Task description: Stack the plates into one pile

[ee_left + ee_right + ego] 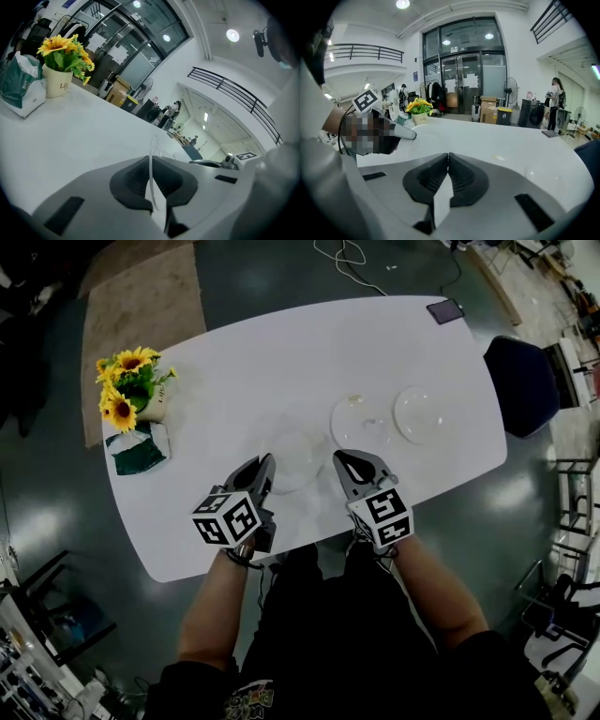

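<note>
Three clear plates are on the white table (244, 362) in the head view. The nearest plate (298, 457) lies between my two grippers; the other two (361, 420) (422, 413) sit side by side to its right. My left gripper (267, 463) is shut on the near plate's left rim. In the left gripper view that thin clear rim (151, 150) stands edge-on between the pads of the left gripper (152, 161). My right gripper (339, 457) is just right of that plate, and in its own view the right gripper (448, 157) is shut with nothing between the pads.
A pot of sunflowers (131, 390) and a green-and-white pack (139, 448) stand at the table's left end. A phone (444, 310) lies at the far right corner. A dark chair (521, 385) stands off the right edge; a brown rug (141, 306) lies beyond.
</note>
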A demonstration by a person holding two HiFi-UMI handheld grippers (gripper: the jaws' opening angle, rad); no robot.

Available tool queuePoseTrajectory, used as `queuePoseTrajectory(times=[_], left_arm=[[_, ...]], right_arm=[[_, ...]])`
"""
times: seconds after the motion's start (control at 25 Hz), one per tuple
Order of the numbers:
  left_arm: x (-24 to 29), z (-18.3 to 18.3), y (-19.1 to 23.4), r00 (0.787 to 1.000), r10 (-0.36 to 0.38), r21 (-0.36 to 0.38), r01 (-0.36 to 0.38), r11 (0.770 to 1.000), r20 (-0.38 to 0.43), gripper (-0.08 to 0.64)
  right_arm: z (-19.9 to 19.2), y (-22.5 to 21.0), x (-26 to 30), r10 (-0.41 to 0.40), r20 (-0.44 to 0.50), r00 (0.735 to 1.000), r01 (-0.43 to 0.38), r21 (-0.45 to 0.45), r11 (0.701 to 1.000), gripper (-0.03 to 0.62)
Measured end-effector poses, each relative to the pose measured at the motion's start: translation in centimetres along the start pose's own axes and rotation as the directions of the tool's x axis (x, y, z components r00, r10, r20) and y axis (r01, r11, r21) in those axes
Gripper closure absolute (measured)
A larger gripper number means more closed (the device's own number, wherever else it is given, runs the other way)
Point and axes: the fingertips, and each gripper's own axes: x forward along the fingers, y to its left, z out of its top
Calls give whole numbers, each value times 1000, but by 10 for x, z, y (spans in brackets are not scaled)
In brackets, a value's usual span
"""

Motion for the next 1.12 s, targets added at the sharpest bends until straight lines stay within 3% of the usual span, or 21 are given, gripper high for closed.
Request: queuePoseTrajectory(times=[0.36, 0.8, 1.12], left_arm=[[20, 17, -35, 997, -79, 40, 79, 996, -3, 532], [59, 20, -91, 982, -174, 94, 180, 979, -68, 532], [88, 13, -126, 979, -183, 104, 192, 976, -90, 532]], right_arm=[[9, -40, -30, -106, 45, 993, 103, 61, 993, 574], [13, -84, -83, -230, 85, 969, 221, 107, 969, 574], [7, -120, -111, -253, 104, 962, 241, 120, 963, 574]])
